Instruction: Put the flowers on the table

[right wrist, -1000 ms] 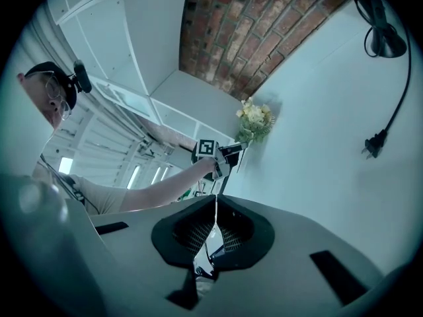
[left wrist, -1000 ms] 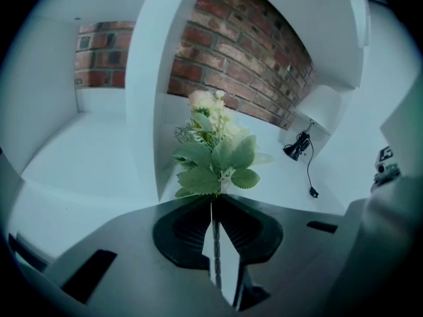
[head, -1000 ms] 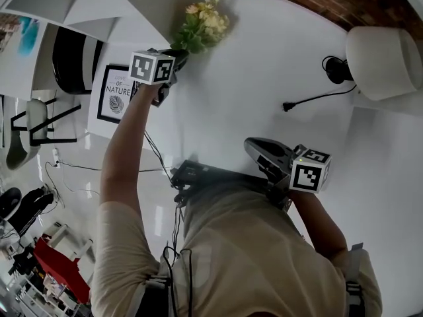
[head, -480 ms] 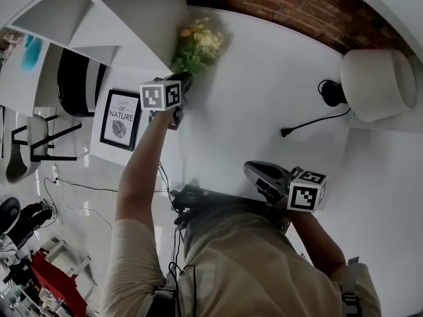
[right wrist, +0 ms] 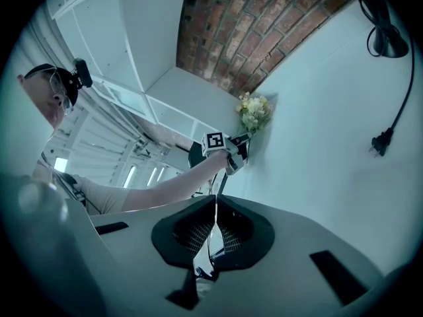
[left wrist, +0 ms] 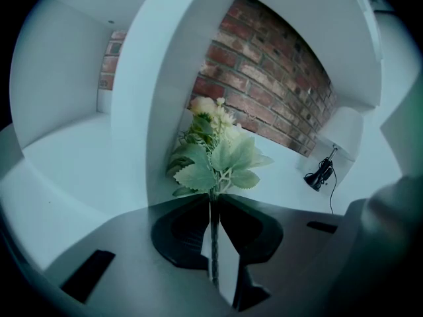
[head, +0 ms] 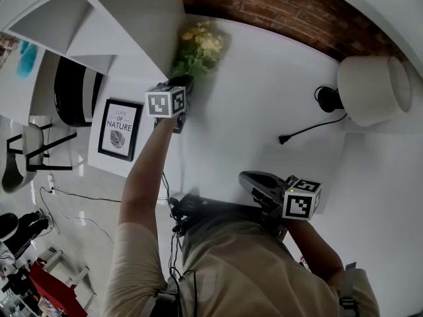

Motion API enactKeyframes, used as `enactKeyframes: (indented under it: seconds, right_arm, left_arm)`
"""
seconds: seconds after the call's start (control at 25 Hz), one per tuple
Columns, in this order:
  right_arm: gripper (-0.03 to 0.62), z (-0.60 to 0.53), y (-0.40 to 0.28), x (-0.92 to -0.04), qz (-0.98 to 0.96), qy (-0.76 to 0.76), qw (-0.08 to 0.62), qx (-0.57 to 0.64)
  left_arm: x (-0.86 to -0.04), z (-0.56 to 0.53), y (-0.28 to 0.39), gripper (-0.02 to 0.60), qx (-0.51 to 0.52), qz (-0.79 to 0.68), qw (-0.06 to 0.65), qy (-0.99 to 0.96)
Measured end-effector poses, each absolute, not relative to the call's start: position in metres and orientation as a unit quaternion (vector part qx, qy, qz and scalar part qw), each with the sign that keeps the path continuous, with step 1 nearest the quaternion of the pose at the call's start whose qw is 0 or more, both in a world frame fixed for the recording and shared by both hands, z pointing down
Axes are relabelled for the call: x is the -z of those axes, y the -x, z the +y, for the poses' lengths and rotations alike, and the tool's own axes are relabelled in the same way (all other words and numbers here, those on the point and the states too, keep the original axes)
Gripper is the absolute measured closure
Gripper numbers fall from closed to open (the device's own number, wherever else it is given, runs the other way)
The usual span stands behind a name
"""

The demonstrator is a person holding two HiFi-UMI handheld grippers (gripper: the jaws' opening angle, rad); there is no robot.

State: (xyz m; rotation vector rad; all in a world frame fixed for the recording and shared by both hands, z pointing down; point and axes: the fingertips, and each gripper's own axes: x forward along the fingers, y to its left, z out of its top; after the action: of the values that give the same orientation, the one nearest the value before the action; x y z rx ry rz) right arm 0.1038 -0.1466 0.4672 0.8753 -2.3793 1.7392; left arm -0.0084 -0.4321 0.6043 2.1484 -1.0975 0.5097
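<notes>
Yellow and cream blooms with soft green leaves make up the flowers [head: 198,45], a small spray that hangs at the far left of the white table [head: 264,111], close beside the side panel of the white shelf unit [head: 119,18] and near the brick wall [head: 297,12]. The left gripper [head: 180,84] has its jaws pinched onto the thin stem [left wrist: 213,256], which runs straight up between the pads while the leaves and heads fan out just past the tips. Whether the bunch already touches the tabletop cannot be told from these views. The right gripper [head: 254,180] is held low and near the person's body, its jaws pressed together with nothing between them. The spray looks very light, so weight is no concern, but it is top-heavy for so slim a stalk and would probably swing or twist in the grip if tilted fast. The stem seems fairly stiff and narrow, possibly slippery, so a firm pinch low on the bare stalk, below the leaves, is the sensible hold. The petals and leaves look soft and easy to crush and are best kept clear of the pads and of the shelf panel when the bunch is laid down.
</notes>
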Motion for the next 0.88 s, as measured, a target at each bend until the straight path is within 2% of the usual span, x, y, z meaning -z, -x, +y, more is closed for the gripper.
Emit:
enactKeyframes:
  seconds: [0.16, 0.24, 0.28, 0.4, 0.6, 0.72, 0.88]
  right_arm:
    - [0.571, -0.144, -0.098, -0.464, -0.775, -0.283, 0.035, -0.564]
    - [0.571, -0.143, -0.096, -0.465, -0.776, -0.282, 0.037, -0.563]
    - [0.571, -0.142, -0.095, -0.466, -0.776, -0.281, 0.038, -0.563]
    - [0.571, -0.140, -0.089, -0.466, -0.779, -0.275, 0.041, -0.562]
    - [0.571, -0.139, -0.084, -0.466, -0.784, -0.270, 0.045, -0.557]
    - [0.571, -0.139, -0.085, -0.467, -0.785, -0.270, 0.046, -0.556]
    - [0.571, -0.139, -0.086, -0.468, -0.783, -0.272, 0.047, -0.557]
  left_arm:
    - [-0.599, -0.432, 0.005, 0.536, -0.191, -0.416, 0.324, -0.828]
    - [-0.595, -0.428, 0.002, 0.435, -0.204, -0.404, 0.313, -0.835]
    - [-0.593, -0.426, 0.002, 0.409, -0.211, -0.401, 0.305, -0.838]
    - [-0.588, -0.421, 0.007, 0.393, -0.232, -0.402, 0.283, -0.839]
    - [-0.595, -0.407, 0.014, 0.406, -0.280, -0.396, 0.265, -0.833]
    - [-0.603, -0.401, 0.017, 0.528, -0.304, -0.395, 0.258, -0.828]
    - [-0.608, -0.401, 0.017, 0.537, -0.316, -0.396, 0.254, -0.824]
